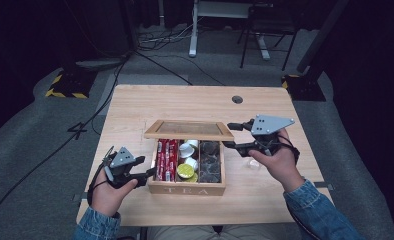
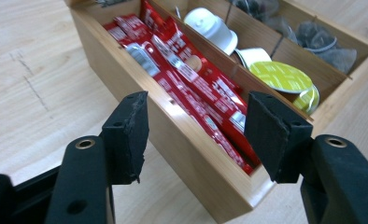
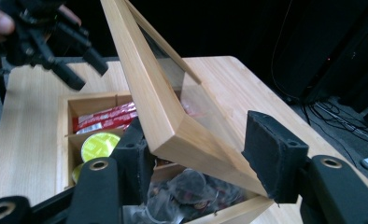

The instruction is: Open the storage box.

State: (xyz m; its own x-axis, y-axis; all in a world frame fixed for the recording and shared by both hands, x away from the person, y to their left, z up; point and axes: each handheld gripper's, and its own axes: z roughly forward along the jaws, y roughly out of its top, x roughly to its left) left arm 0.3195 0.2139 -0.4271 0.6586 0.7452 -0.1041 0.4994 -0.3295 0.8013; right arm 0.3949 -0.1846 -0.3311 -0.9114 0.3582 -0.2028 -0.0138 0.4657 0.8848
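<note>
Wooden tea box sits on the counter, its glass-paned lid raised between the right gripper jaws, left one touching, grip unclear. Left gripper straddles the box's corner, jaws released. Slipping, the lid could slam shut.

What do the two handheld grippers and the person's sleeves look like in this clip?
Both the left gripper and the right gripper are black, each topped by a grey three-cornered plate, with a thin black cable trailing. Their jaws end in blocky black pads on arms with brass-ringed holes. The sleeves are blue denim.
</note>
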